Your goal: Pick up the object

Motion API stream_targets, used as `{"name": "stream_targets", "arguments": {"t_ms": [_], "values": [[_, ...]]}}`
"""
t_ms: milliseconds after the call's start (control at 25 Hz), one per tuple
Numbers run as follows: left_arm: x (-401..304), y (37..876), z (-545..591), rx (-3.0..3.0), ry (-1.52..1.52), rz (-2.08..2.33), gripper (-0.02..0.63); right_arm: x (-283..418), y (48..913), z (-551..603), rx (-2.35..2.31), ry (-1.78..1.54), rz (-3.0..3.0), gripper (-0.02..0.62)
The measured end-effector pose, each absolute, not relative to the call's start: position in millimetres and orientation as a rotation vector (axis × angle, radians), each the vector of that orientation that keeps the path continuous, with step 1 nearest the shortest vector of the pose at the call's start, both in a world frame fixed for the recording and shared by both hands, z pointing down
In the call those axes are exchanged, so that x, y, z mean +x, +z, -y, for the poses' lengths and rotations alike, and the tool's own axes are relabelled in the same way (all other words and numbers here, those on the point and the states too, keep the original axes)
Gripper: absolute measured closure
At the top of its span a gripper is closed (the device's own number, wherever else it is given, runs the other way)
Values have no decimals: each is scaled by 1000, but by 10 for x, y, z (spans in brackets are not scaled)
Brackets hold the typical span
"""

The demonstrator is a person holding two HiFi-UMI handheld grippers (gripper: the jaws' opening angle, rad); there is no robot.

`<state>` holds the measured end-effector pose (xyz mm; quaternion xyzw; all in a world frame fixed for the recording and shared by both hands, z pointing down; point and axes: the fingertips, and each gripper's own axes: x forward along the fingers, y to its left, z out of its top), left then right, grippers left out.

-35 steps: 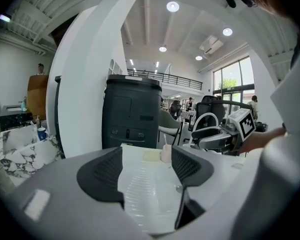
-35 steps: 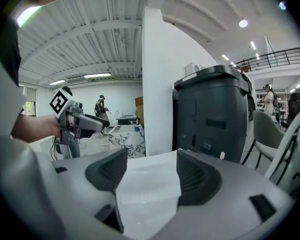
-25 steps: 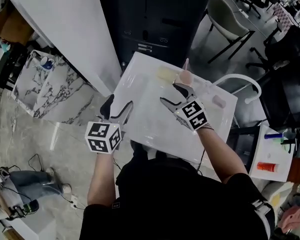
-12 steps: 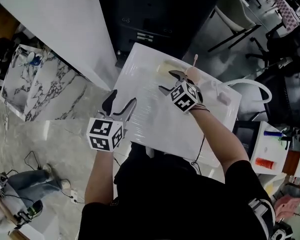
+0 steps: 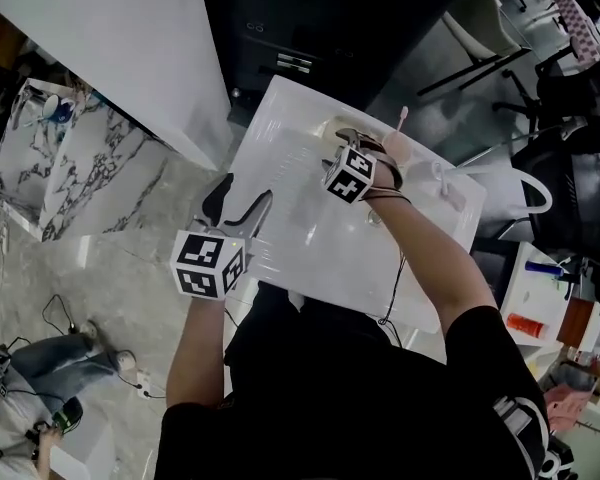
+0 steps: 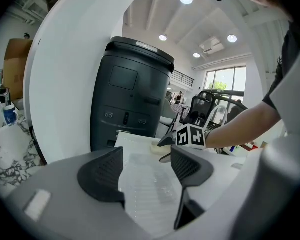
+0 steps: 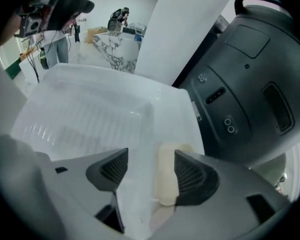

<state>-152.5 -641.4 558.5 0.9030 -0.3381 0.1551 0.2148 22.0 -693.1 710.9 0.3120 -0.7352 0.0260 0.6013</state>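
With the right gripper's [image 7: 151, 173] jaws apart and the pale bar [image 7: 167, 180] off-centre by one jaw at the counter's [image 7: 80, 109] far edge, we centre it before closing, while the left gripper [image 6: 142, 171] hovers, jaws apart and empty.

No text, label, brand or number can be read in any view.

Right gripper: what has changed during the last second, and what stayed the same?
The right gripper moved forward over the table to the pale block at the far edge. The block now lies between its open jaws, not gripped. The left gripper stayed open and empty at the near edge.
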Motion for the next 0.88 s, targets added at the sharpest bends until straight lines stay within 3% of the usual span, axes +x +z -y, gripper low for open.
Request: {"name": "stream_targets", "arguments": {"t_ms": [400,560,680,880], "values": [[-1650,5691,6422,2470,429,953,307,381,7461,7056,631,22,1524,325],[-1695,5705,6410,2459,433,967,307,381,7485,7049,643,-22,1505,376],[-1725,5679,6406,2455,431,983,310,373,7440,7078,647,-89,1495,480],[-1762,5623,6349,2449,429,1009,318,290,7299,7074,671,-124,1531,537]]}}
